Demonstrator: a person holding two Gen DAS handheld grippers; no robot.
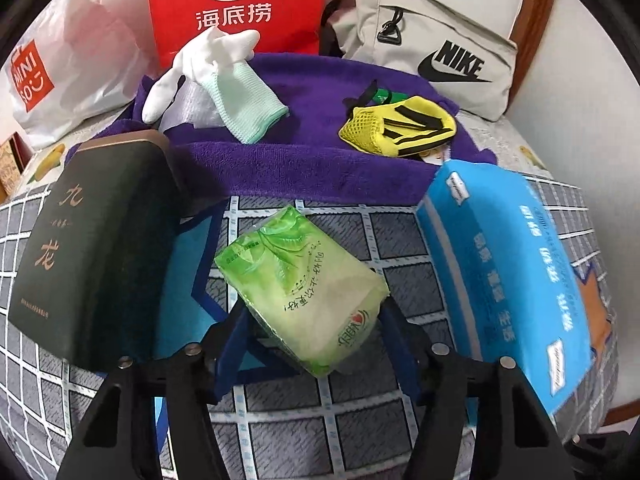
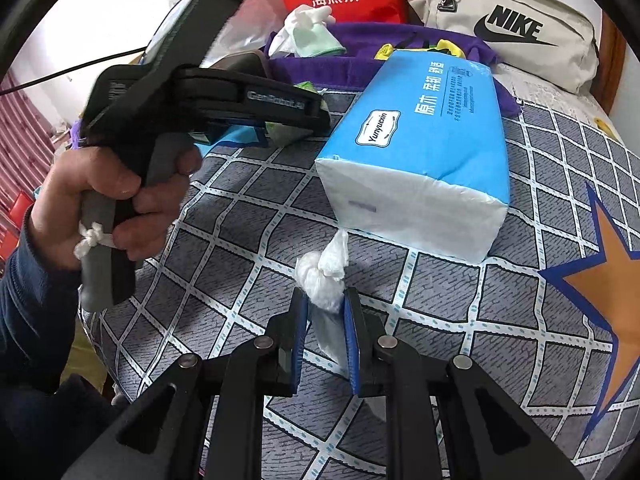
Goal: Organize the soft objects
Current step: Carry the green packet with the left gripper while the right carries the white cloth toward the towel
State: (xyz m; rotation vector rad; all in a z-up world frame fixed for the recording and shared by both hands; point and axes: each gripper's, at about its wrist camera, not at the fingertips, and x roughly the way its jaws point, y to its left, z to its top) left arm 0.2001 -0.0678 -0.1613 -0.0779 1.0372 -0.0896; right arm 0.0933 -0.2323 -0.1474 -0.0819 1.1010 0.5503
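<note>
green tissue pack (image 1: 304, 292) lies on the grey checked bedsheet (image 1: 348, 420), its near end between the blue pads of the left gripper (image 1: 310, 332); the jaws stand fairly wide around the pack, and whether the pads press it i cannot tell. the left hand (image 2: 108, 204) grips that tool's handle, seen from the right wrist view. right gripper (image 2: 326, 308) has its jaws nearly closed, pinching a knotted white plastic bag (image 2: 322, 270) just above the sheet. blue tissue pack (image 2: 420, 152) lies just beyond the bag. dark green box (image 1: 92, 248) stands left of the green pack. behind them a purple towel (image 1: 304, 160) carries a white glove (image 1: 212, 76) and a yellow mesh pouch (image 1: 400, 126). farther back stand a red paper bag (image 1: 236, 8), a white shopping bag (image 1: 68, 68) and a beige nike bag (image 1: 424, 40).
</note>
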